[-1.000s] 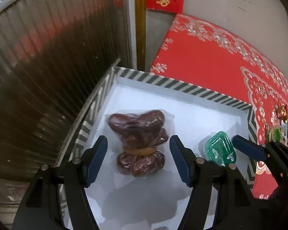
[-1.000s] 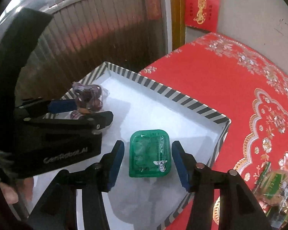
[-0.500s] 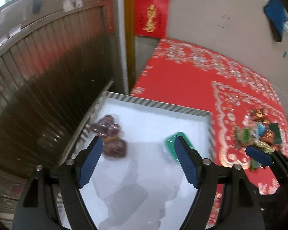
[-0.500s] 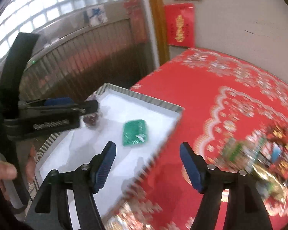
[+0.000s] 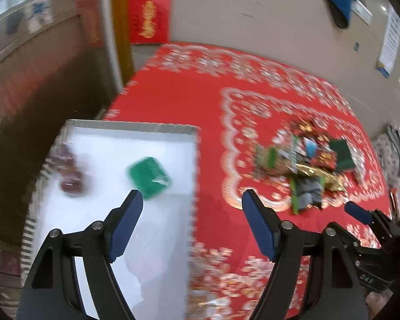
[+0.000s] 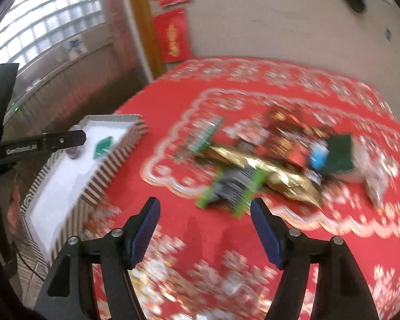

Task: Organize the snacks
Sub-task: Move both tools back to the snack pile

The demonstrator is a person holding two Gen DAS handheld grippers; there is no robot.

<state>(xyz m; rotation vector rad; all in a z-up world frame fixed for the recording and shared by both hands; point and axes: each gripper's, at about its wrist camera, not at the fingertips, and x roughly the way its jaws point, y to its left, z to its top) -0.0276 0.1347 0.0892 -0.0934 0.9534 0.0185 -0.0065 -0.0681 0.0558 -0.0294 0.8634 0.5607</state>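
Your left gripper [image 5: 192, 224] wide, nothing between pads, over right wall of striped box [image 5: 194, 176]. Your right gripper [image 6: 204, 226] wide, empty, over red tablecloth [image 6: 253, 85] near pile.

Green jelly cup [image 5: 149, 177] and bagged dates [image 5: 70, 170] lie inside box.

Snack pile [image 6: 274, 157] at cloth's middle, right of box. Nearest you: green-edged grey packet [image 6: 234, 186], likely light, crinkly, slippery film. Pinch across short width, mid-body; gold bag [image 6: 269, 173] touching it may drag along.

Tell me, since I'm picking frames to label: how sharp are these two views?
Left wrist view: green plastic tub and striped-rim white box are motion-smeared; right wrist view: heap of wrapped snacks streaks too; gripper fingers stay crisp in both.
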